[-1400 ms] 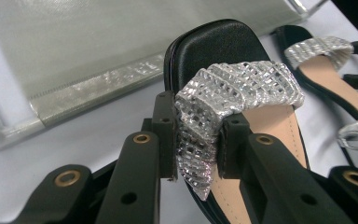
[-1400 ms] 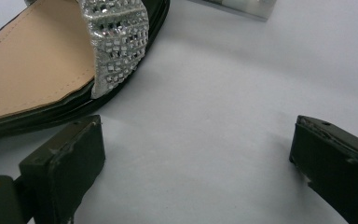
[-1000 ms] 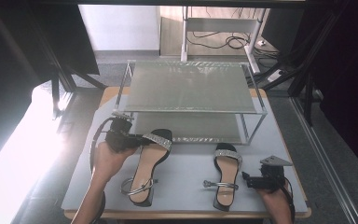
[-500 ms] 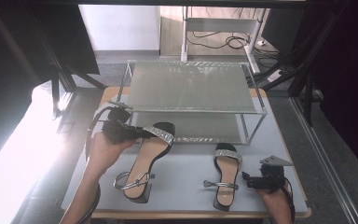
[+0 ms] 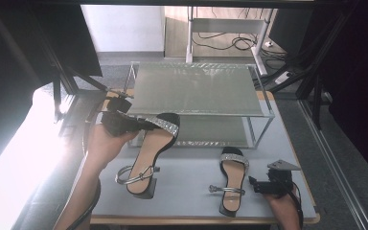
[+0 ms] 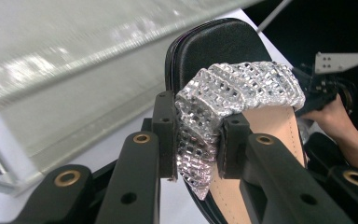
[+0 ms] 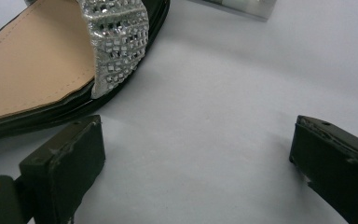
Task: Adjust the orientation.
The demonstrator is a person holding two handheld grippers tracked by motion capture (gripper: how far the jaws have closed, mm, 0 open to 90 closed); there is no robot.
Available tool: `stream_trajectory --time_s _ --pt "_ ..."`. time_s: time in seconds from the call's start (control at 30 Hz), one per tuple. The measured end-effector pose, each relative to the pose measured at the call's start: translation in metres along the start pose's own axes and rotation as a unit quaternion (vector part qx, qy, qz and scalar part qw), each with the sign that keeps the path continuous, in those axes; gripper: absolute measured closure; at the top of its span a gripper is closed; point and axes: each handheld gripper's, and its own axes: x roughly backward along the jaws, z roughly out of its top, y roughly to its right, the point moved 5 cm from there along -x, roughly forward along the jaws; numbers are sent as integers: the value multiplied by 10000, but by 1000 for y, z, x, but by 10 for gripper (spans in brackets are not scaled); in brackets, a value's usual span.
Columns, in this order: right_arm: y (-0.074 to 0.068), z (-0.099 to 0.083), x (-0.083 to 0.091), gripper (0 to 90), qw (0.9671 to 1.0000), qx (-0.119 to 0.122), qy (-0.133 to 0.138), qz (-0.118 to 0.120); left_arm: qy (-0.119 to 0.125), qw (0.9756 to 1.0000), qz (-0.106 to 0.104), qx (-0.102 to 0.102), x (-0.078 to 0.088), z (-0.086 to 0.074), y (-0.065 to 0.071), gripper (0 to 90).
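On the grey table [image 5: 182,191], right in front of the two-tier metal rack [image 5: 196,100], two black sandals with sparkly silver toe straps can be seen. The left sandal [image 5: 151,153] is pinched by the left gripper [image 5: 141,125] at its rhinestone strap [image 6: 223,107], near the rack's lower left corner; in the left gripper view the two black jaws are pressed narrow on a bunched fold of that strap, with the tan insole running off behind them. Its toe end is lifted toward the rack's lower shelf, while the block heel and silver ankle strap are kept low near the table, away from the rack. Whether the heel is actually touching can't be told.

The right sandal [image 5: 232,179] is laid flat on the table, toe pointed at the rack, further from it than the other one. The right gripper [image 5: 255,186] is parked just beside that sandal's heel end, on the side away from the left sandal. In the right gripper view its jaws are spread wide with nothing but bare table between them, and the sandal's toe strap [image 7: 116,42] is seen just beyond the left jaw.
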Motion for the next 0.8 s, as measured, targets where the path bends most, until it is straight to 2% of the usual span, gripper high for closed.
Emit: stream_trajectory --time_s 0.1,0.23,0.3,0.53,0.8 --pt "0 0 0 29 10000 0 0 1 19 9999 112 90 4 12 -4 735" --pt "0 0 0 29 10000 -2 -1 2 27 9998 135 150 6 20 -8 735" --pt "0 0 0 29 10000 -1 -1 2 87 9995 126 273 4 28 -12 735" --pt "0 0 0 29 10000 -9 1 5 112 9987 129 483 -3 41 -23 735" --pt "0 0 0 29 10000 -5 -13 16 95 9981 164 583 -11 53 -31 735"
